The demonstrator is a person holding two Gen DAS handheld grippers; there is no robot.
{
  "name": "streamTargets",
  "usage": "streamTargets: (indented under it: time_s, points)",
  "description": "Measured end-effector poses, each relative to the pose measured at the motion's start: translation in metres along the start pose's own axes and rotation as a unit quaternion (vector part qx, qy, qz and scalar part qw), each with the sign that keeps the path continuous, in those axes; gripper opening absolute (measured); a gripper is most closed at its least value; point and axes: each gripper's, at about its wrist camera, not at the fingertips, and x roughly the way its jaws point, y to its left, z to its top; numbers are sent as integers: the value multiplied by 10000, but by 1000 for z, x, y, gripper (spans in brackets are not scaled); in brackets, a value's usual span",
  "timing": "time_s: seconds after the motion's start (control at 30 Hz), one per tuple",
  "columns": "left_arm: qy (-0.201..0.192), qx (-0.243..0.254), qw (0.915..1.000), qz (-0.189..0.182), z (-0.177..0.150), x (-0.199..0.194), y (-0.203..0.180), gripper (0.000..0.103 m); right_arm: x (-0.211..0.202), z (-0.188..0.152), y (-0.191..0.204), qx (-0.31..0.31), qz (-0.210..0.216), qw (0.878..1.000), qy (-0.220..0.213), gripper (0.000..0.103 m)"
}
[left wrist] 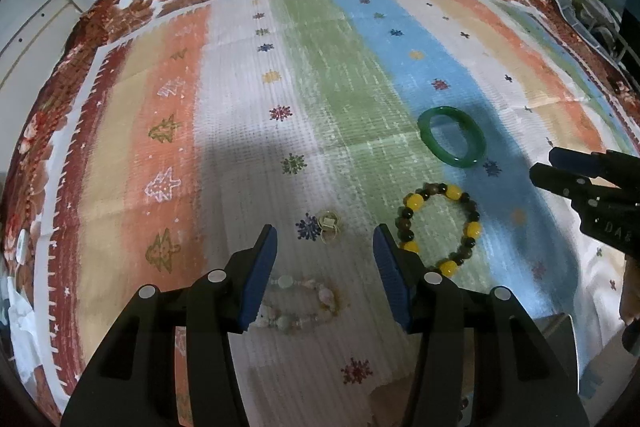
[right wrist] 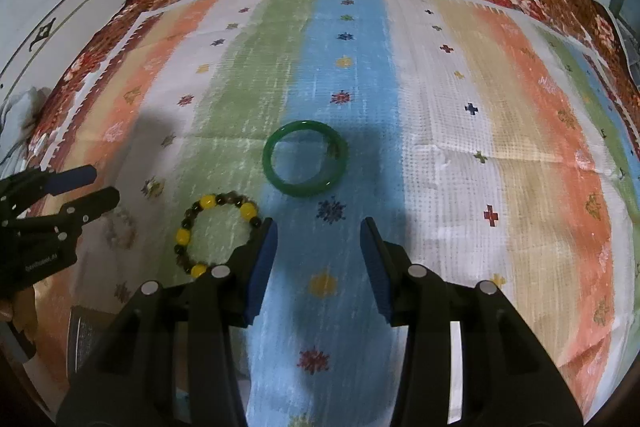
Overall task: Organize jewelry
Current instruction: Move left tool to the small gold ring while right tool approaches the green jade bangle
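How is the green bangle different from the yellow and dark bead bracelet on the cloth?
The green bangle is one smooth, solid ring of a single colour; the bead bracelet is many separate round beads, yellow and dark. The bangle lies farther from the grippers, the bracelet nearer. Both lie flat on the striped cloth, untouched.

Raised letters reading "DA", followed by a character cut off by shadow, stand on the black body of the right gripper (left wrist: 540,169), at about three o'clock in the left wrist view. Small pale lettering runs along the body of the left gripper (right wrist: 94,185), at about nine o'clock in the right wrist view; it is too blurred to read.
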Motion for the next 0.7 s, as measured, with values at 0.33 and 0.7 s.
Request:
streamTargets:
  time_s: [0.33,0.7]
  points:
    - [151,18,9999,57,1,16,5,50,28,11,-5,10,81,9995,315,45]
    - [286,6,9996,39,7,31,8,50,44,22,-8,85,78,9991,409,45]
